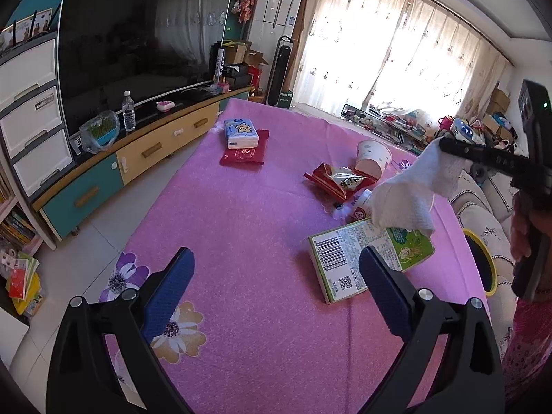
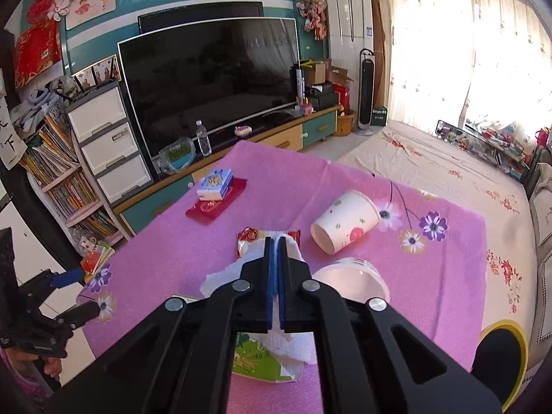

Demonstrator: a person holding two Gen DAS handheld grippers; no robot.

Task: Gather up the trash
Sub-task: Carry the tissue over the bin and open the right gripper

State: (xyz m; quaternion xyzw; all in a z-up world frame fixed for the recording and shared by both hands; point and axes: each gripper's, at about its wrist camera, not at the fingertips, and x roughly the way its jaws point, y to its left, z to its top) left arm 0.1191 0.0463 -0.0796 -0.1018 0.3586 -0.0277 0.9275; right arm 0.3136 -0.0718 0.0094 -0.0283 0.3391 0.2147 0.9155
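My right gripper (image 2: 276, 241) is shut on a crumpled white paper towel (image 2: 224, 276), which hangs from it above the pink tablecloth (image 1: 241, 214). In the left wrist view the right gripper (image 1: 445, 145) holds the paper towel (image 1: 410, 196) over a green carton (image 1: 365, 258). My left gripper (image 1: 279, 276) stands open and empty above the cloth, just left of that carton. A red snack wrapper (image 1: 339, 179), a paper cup on its side (image 1: 374, 157) and a small white tub (image 2: 355, 279) lie beyond.
A blue tissue pack (image 1: 240, 133) rests on a red packet (image 1: 246, 153) at the far left of the cloth. A yellow-rimmed bin (image 1: 481, 262) stands at the table's right edge. A TV cabinet (image 1: 155, 151) runs along the left, and a sofa (image 1: 483, 203) lies to the right.
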